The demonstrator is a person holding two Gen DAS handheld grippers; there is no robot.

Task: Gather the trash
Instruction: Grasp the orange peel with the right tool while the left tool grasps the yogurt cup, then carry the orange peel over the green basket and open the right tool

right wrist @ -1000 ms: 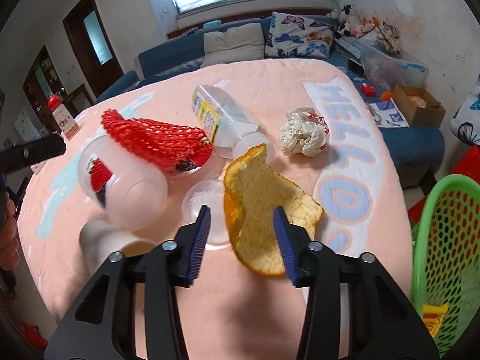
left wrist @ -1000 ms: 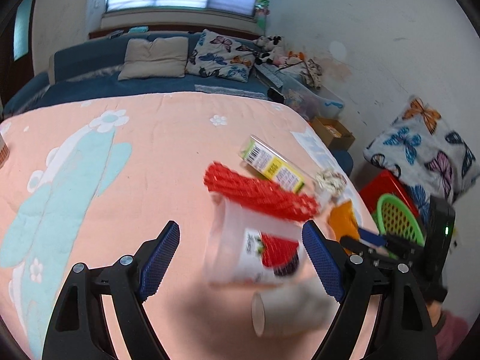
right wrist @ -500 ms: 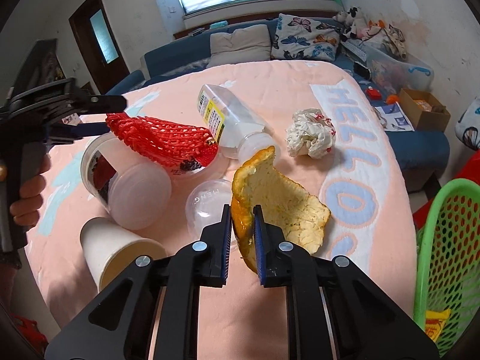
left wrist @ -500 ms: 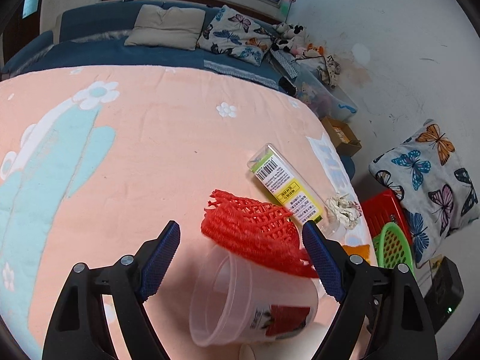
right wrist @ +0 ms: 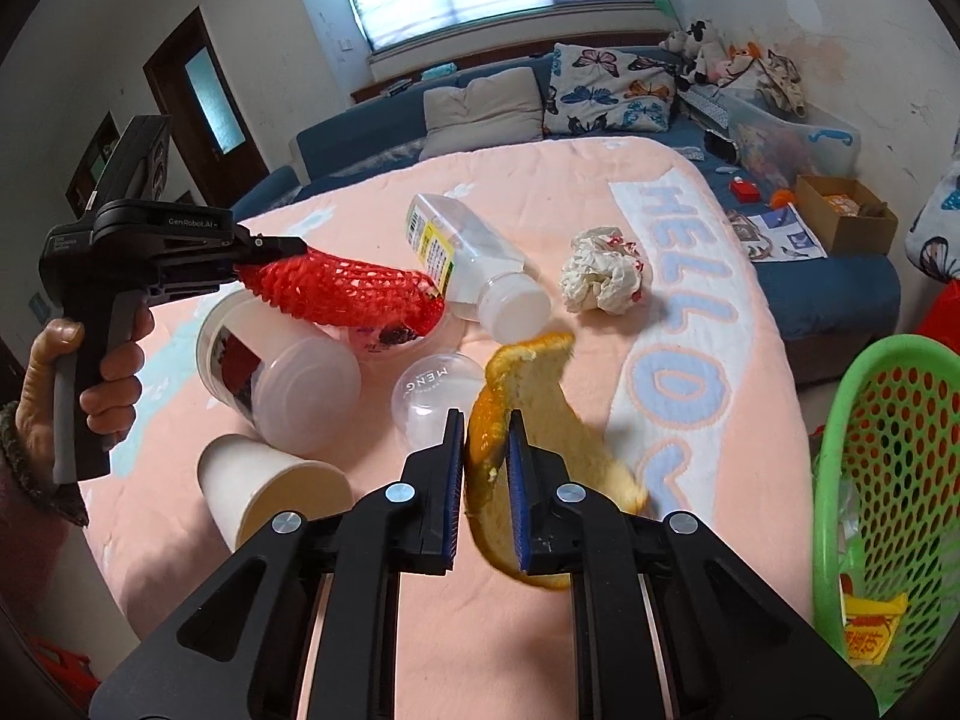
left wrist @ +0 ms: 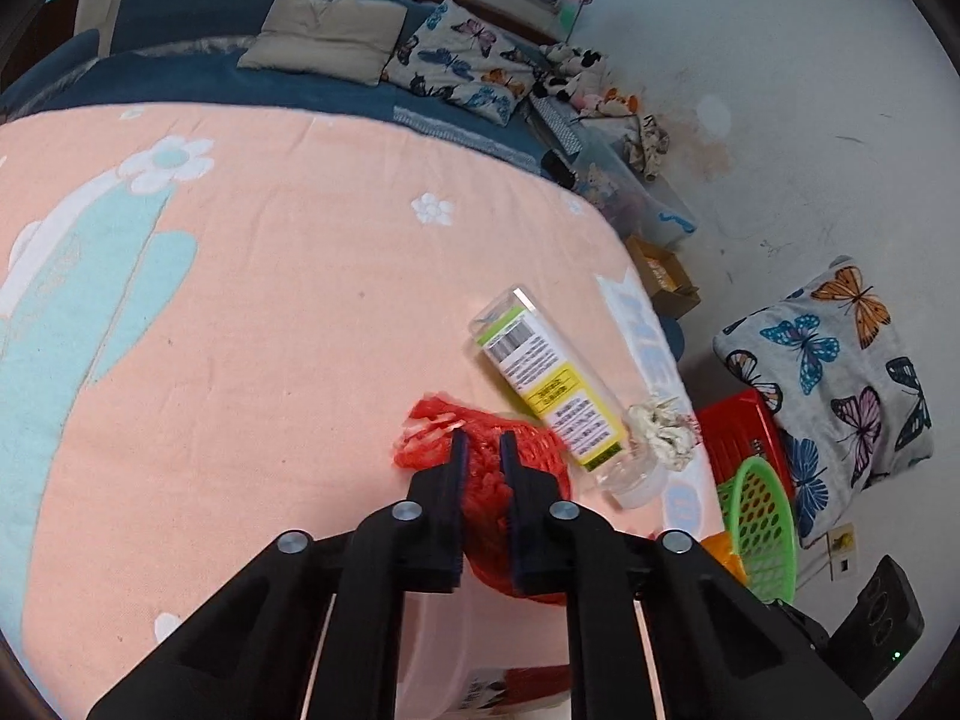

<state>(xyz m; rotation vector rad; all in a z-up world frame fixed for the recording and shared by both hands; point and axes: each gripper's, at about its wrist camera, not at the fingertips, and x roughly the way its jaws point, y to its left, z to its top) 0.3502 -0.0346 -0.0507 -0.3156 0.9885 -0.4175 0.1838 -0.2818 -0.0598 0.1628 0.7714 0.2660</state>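
A peach-pink blanket with pale blue "HELLO" lettering (right wrist: 678, 324) covers the bed where the clean-up is under way, and most of the rubbish lies on it. At its edge sits a green perforated plastic basket (right wrist: 888, 468) that already holds a yellow wrapper (right wrist: 870, 630), so collection appears only just begun. On the blanket rest a clear square plastic bottle with a yellow label (right wrist: 474, 264), a translucent tub with a red picture (right wrist: 270, 360), a white paper cup lying on its side (right wrist: 264, 492), a clear domed lid (right wrist: 438, 402) and a crumpled white paper wad (right wrist: 603, 276). The left gripper (left wrist: 480, 450) has just closed its jaws on a red foam fruit net (right wrist: 342, 288), which stretches from the pads to the tub's mouth. The right gripper (right wrist: 486, 426) is clamped on a curled piece of orange peel (right wrist: 528, 408), which looks lifted clear of the blanket near the basket. Both pieces have yet to reach the basket, and five items wait untouched.
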